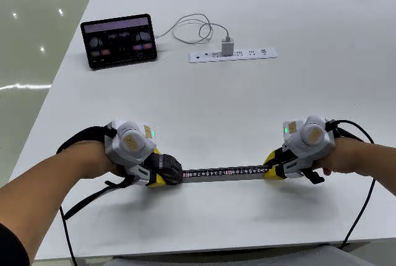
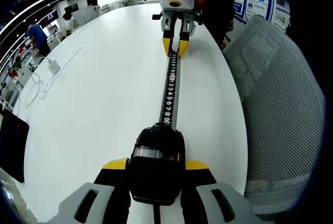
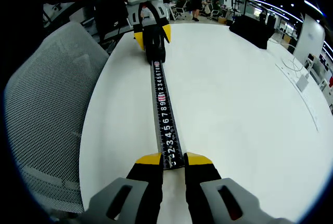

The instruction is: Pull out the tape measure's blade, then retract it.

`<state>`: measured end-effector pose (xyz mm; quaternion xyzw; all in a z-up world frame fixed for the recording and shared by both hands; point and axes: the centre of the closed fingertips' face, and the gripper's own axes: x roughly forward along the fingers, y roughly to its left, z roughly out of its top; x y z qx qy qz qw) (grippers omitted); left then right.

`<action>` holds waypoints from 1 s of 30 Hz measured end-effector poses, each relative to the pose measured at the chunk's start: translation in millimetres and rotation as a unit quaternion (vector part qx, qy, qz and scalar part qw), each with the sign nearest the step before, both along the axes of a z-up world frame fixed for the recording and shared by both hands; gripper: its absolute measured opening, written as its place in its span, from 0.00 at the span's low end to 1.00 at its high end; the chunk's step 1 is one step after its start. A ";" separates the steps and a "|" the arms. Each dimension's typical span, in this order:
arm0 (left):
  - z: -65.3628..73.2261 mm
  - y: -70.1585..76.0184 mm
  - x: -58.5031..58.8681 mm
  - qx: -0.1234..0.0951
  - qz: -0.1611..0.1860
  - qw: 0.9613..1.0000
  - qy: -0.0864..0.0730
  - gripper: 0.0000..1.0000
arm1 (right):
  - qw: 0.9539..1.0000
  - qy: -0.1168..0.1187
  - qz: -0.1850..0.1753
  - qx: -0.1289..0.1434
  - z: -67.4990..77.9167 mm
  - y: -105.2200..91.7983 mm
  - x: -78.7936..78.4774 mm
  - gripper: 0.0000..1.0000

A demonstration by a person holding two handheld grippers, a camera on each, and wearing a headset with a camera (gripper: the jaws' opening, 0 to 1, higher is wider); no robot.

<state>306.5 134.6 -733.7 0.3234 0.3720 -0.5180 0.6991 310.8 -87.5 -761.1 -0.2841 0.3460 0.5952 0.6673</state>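
The black tape measure case (image 1: pixel 166 169) (image 2: pixel 156 164) rests on the white table, with my left gripper (image 1: pixel 156 172) (image 2: pixel 156 164) shut on its sides. Its blade (image 1: pixel 226 172) (image 2: pixel 170 86) (image 3: pixel 163 112), printed with numbers, stretches flat along the table to my right gripper (image 1: pixel 270 166) (image 3: pixel 170 160), which is shut on the blade's tip. In the left gripper view the right gripper (image 2: pixel 175 44) appears at the far end of the blade. In the right gripper view the left gripper (image 3: pixel 152 39) holds the case (image 3: pixel 154 52) at the far end.
A tablet (image 1: pixel 119 40) stands at the back left of the table (image 1: pixel 185 99). A white power strip (image 1: pixel 232 54) with a charger and coiled cable (image 1: pixel 195 30) lies behind the middle. A grey mesh chair (image 2: pixel 281 120) (image 3: pixel 47 109) sits at the table's near edge.
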 end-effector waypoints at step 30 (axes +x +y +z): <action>-0.4 0.1 -0.3 -0.003 0.000 1.000 0.000 0.33 | 1.000 0.004 -0.015 -0.007 7.3 -19.5 -6.4 0.11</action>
